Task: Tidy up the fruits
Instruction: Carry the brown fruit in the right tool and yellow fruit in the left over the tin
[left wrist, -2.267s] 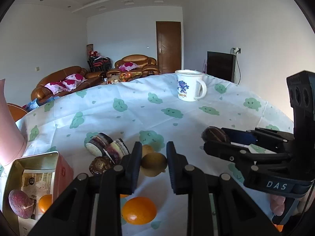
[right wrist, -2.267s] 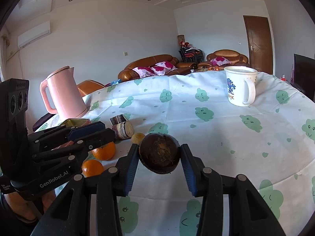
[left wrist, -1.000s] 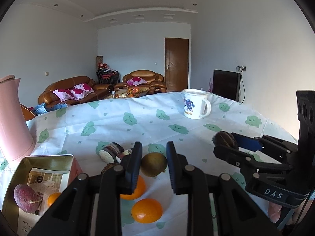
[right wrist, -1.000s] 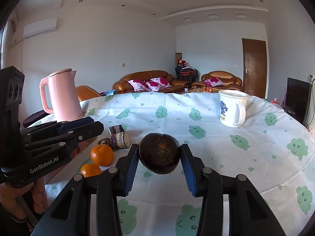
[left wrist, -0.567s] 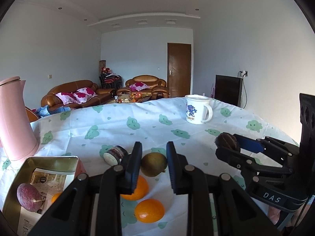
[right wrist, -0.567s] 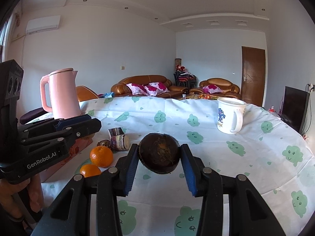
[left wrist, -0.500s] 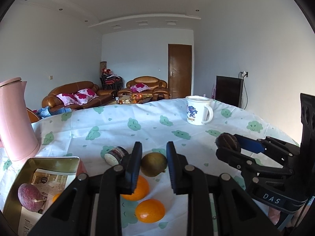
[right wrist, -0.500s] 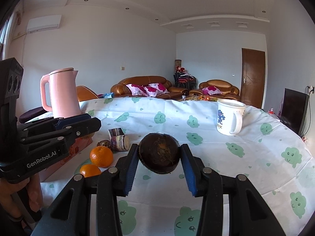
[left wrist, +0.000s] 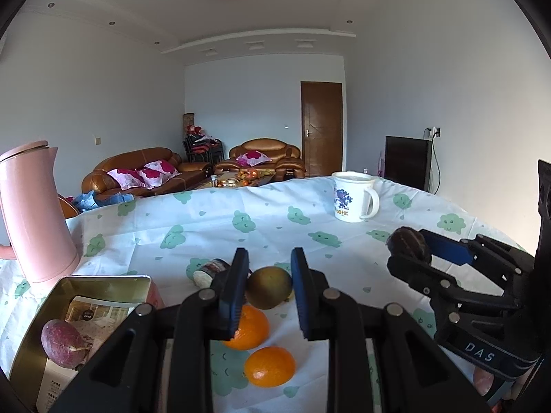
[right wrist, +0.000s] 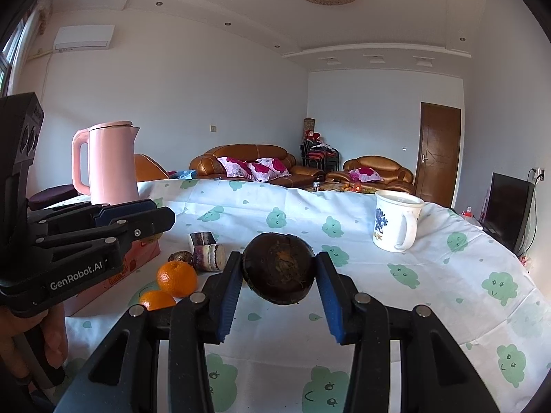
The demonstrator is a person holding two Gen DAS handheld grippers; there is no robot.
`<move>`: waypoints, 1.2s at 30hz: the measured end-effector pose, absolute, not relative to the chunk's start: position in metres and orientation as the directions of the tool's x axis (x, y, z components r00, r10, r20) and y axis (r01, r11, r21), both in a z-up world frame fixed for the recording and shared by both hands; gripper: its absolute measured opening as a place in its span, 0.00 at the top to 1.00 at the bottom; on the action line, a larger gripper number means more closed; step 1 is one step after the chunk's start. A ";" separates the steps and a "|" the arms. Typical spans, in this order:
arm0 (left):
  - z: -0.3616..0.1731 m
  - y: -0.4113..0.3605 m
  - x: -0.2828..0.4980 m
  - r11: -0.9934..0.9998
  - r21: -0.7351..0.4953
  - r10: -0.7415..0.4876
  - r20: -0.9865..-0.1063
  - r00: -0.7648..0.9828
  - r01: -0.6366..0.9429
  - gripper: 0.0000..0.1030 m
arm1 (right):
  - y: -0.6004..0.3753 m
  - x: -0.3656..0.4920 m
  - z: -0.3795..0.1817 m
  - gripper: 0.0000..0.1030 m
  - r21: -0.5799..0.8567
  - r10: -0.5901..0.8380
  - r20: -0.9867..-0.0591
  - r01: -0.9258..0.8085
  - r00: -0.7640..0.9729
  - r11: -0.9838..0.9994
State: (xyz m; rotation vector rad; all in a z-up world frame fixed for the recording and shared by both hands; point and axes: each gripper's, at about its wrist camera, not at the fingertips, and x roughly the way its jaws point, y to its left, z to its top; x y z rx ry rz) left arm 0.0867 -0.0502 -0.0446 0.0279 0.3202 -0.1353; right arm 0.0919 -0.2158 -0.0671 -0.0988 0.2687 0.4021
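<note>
Dark round fruit [right wrist: 278,268] clamped in right hand-held gripper [right wrist: 278,273], left hand-held gripper [left wrist: 268,287] gripping green fruit [left wrist: 269,287]

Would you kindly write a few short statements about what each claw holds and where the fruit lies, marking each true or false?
1. The right claw grips a dark brown round fruit. True.
2. The left claw is empty. False: it holds a green-brown fruit.
3. Two oranges lie on the tablecloth. True.
4. The white mug lies on its side. False: it stands upright.
5. The open tin holds a purple fruit. True.
</note>
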 end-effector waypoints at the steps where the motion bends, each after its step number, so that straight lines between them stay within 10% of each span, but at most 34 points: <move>1: -0.045 -0.050 0.086 0.991 0.004 -0.128 -0.316 0.940 0.136 0.74 | -0.215 0.092 -0.067 0.56 -0.047 0.371 -0.278 -0.398 0.886 0.916; 36: -0.046 -0.014 0.069 0.997 -0.007 -0.068 -0.358 0.931 0.070 0.74 | -0.165 0.089 -0.055 0.56 -0.078 0.475 -0.319 -0.522 0.820 0.850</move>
